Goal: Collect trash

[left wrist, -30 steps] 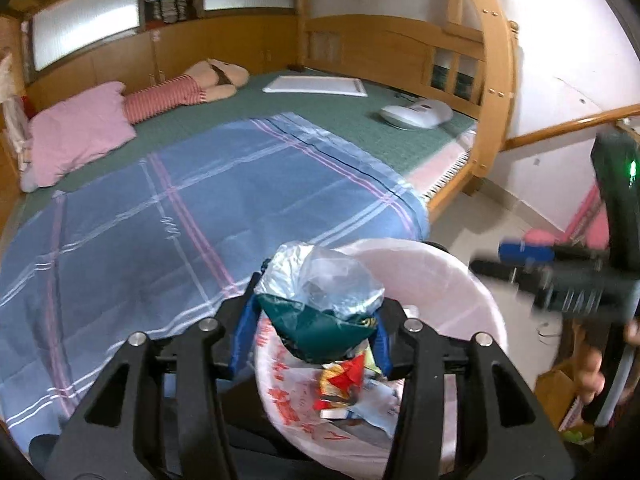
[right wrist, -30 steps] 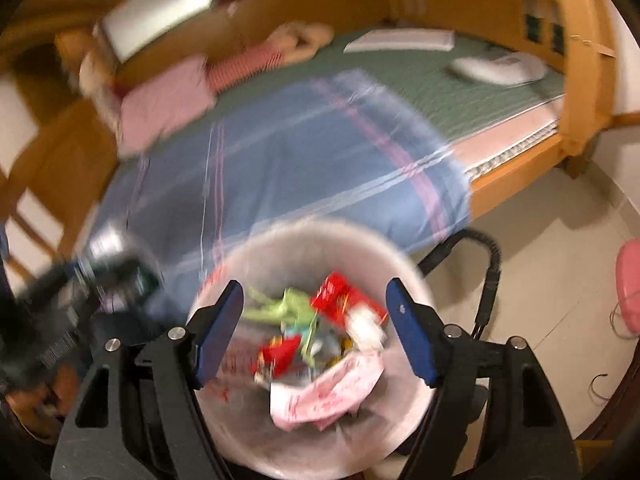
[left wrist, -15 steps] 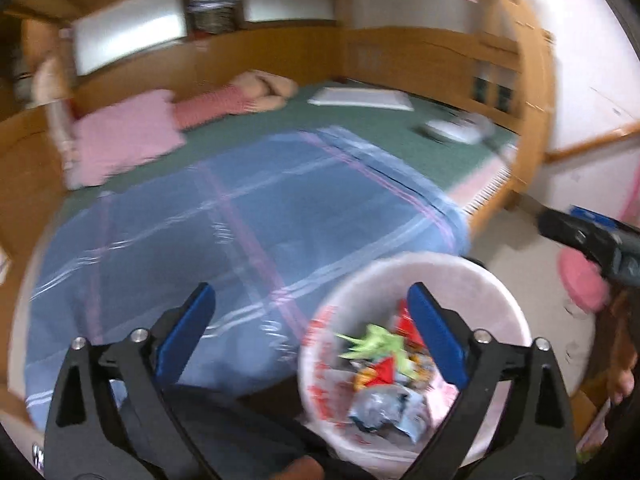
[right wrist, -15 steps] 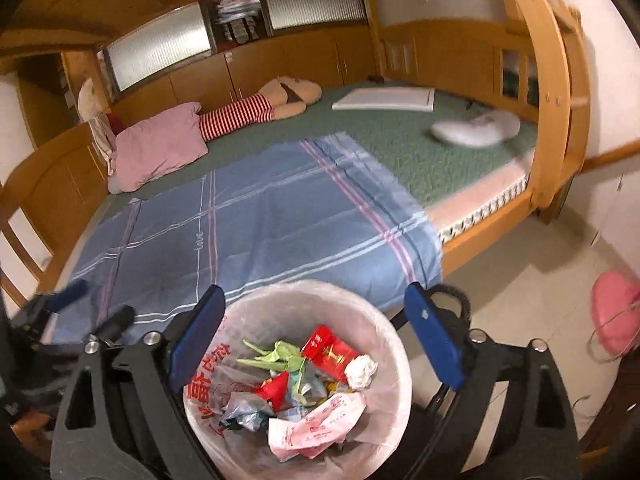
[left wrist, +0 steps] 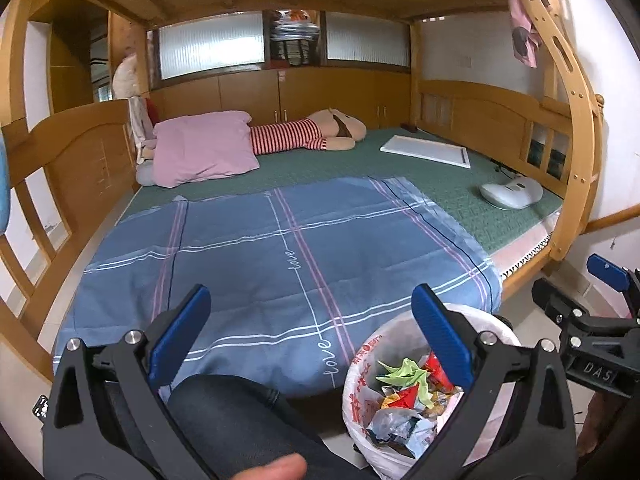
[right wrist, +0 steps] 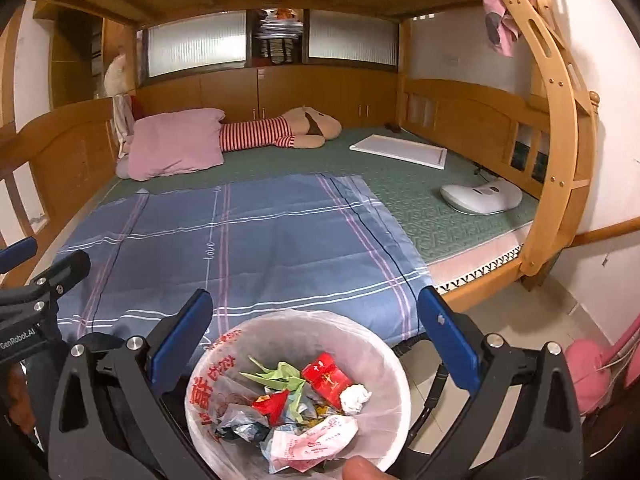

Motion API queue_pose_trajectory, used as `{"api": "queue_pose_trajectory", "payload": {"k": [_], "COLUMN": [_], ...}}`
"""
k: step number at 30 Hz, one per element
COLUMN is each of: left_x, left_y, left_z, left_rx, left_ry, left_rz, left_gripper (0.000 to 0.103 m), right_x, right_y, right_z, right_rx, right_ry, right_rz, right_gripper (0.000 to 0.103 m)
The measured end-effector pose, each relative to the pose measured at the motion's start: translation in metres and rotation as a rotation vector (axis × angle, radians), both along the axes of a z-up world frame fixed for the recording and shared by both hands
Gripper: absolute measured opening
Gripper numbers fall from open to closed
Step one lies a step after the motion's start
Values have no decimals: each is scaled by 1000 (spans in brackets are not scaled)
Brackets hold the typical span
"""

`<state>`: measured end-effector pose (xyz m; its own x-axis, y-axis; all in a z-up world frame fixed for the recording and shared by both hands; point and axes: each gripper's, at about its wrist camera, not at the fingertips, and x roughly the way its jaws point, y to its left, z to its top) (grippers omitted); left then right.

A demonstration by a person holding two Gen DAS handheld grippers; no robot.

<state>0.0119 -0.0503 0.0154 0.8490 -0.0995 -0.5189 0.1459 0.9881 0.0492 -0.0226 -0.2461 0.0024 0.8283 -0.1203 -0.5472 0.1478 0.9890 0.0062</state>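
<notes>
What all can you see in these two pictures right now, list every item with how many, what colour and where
bin: one, white liner, floor at bed foot
trash: a pile, red, green, white, inside bin
blanket: one, blue plaid, near half of bed
mat: one, green, under blanket
pillow: one, pink, bed head
doll: one, striped red, beside pillow
board: one, white, far right of bed
gadget: one, white, right bed edge
bed frame: one, wooden
left gripper: open, empty
right gripper: open, above bin
</notes>
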Motion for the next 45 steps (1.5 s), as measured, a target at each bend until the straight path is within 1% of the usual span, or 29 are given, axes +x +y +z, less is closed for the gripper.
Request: {"api": "queue_pose_trajectory", "payload": {"k": [9, 39, 45], "left_x": [0, -2, -3], "left_y": [1, 3, 3], "left_z": [0, 0, 0], "left_rx": [4, 2, 2], "left_ry": [0, -3, -3], "left_rz": [2, -3, -2], "left_gripper": [100, 100, 100], "right_x": [2, 4, 3], "right_y": [-1, -1, 4], "right_z": [-1, -4, -10], "right_rx": [17, 20, 20], "right_ry": [6, 15, 21], "right_rz": [2, 7, 1], "right_gripper": [100, 100, 100]}}
